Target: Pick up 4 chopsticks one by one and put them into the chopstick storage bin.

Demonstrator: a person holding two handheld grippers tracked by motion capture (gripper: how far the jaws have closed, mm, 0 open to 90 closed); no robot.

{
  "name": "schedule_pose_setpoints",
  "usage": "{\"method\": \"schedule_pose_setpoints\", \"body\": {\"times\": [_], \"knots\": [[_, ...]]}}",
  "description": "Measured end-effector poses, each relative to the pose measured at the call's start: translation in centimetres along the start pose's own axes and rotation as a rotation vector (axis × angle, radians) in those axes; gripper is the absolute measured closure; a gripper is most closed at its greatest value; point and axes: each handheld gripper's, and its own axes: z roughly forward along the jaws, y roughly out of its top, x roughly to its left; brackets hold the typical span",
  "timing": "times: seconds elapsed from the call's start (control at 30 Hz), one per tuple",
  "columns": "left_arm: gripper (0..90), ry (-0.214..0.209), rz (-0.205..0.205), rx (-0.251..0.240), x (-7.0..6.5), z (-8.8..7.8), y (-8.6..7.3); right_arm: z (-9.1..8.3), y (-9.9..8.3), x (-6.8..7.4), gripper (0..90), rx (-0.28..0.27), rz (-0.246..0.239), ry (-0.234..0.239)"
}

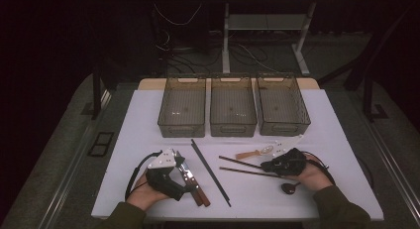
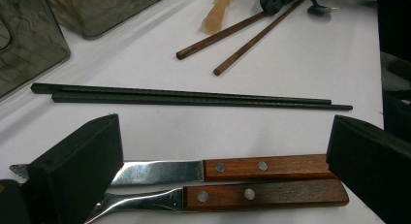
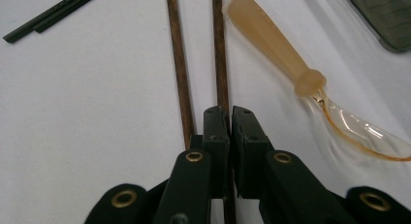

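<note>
My left gripper (image 2: 225, 136) is open, and its two black jaws straddle a knife (image 2: 232, 168) and a fork (image 2: 242, 195), both with wooden handles, lying side by side on the white table. In the high view the left gripper (image 1: 187, 179) sits at the front left over that cutlery (image 1: 197, 189). My right gripper (image 3: 228, 112) is shut on one brown chopstick (image 3: 219, 49); its twin (image 3: 177, 54) lies free just to the left. The right gripper (image 1: 270, 165) rests at the front right, at the chopsticks' (image 1: 242, 164) near end.
Two black chopsticks (image 1: 210, 172) lie diagonally mid-table. A clear spoon with an amber handle (image 3: 276, 49) lies beside the brown pair. A dark spoon (image 1: 289, 188) is under the right hand. Three smoky bins (image 1: 182, 106) (image 1: 233, 106) (image 1: 282, 105) line the back.
</note>
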Motion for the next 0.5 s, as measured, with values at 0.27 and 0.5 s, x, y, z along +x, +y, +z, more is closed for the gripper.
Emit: {"method": "schedule_pose_setpoints", "body": {"times": [0.27,0.5], "knots": [[0.0,0.000,0.000,0.000,0.0,0.0,0.0,-0.5,0.2,0.0,85.6,-0.030,0.044,0.009],[0.0,0.000,-0.002,-0.002,0.0,0.0,0.0,-1.3,0.5,0.2,85.5,-0.059,0.057,0.011]]}}
